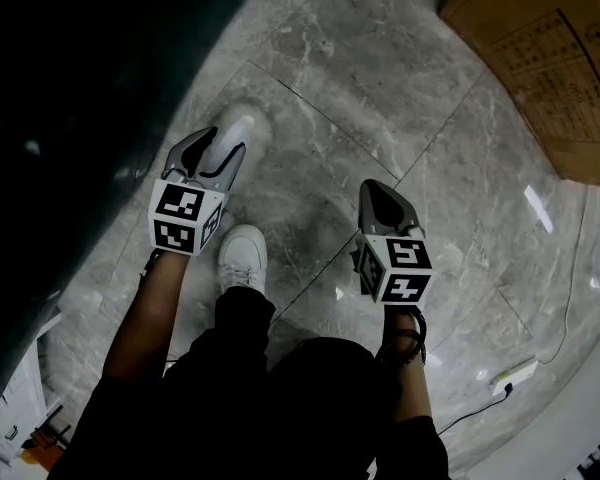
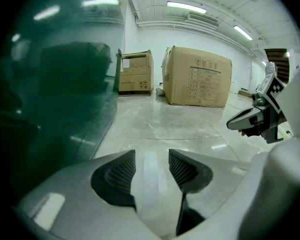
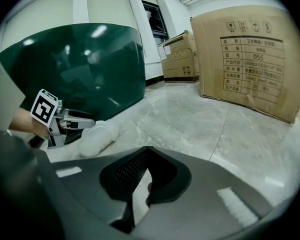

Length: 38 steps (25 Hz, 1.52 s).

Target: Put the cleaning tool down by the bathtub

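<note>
- The left tool [image 1: 218, 158] is clamped on the white, fluffy cleaning tool [image 3: 97, 134], whose pale body fills the gap between the jaws.
- The cleaning tool projects ahead of the jaw tips, low over the marble floor [image 1: 380, 98] and just beside the wall of the dark green bathtub [image 3: 80, 64].
- The low hold probably serves to lay it down by the tub. Contact with the floor cannot be confirmed.
- The right tool [image 1: 382, 200] has its jaws together on nothing and is held apart, to the right of the work.

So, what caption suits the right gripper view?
Left gripper holds white fluffy cleaning tool beside dark green bathtub, over grey marble floor.
</note>
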Each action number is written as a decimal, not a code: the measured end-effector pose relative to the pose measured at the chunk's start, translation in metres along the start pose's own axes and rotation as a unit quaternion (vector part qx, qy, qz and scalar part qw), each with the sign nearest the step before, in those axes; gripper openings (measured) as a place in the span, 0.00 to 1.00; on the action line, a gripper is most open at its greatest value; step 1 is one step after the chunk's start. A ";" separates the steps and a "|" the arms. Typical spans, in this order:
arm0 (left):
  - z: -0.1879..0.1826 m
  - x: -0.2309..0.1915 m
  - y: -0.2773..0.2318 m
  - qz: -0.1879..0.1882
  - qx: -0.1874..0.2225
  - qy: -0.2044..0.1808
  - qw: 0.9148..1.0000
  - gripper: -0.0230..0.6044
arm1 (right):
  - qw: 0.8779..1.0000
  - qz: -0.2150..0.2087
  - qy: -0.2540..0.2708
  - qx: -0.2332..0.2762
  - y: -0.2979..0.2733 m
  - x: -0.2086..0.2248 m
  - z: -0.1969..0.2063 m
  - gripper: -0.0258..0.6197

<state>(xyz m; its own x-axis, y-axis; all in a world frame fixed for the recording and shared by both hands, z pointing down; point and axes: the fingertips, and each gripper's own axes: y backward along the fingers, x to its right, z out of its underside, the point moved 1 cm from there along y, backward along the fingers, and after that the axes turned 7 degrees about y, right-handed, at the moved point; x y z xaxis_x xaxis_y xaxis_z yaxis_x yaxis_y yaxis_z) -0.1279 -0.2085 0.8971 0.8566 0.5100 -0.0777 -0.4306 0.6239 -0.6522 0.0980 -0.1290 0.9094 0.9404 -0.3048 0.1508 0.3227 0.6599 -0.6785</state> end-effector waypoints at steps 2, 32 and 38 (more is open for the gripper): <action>-0.002 0.002 0.003 0.000 0.002 -0.002 1.000 0.37 | 1.000 -0.001 -0.002 0.003 0.001 0.000 -0.001 0.07; -0.006 0.034 0.006 0.030 -0.006 -0.034 0.999 0.04 | 1.000 -0.003 -0.006 0.010 0.001 -0.008 -0.011 0.07; -0.008 0.034 0.005 0.032 -0.017 -0.012 0.999 0.04 | 1.000 -0.001 -0.009 0.012 0.005 -0.009 -0.025 0.07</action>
<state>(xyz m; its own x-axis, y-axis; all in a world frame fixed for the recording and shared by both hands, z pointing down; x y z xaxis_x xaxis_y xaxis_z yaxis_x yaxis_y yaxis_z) -0.0986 -0.1924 0.8849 0.8208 0.5619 -0.1028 -0.4742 0.5699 -0.6711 0.0887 -0.1401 0.8871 0.9417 -0.2932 0.1650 0.3263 0.6763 -0.6604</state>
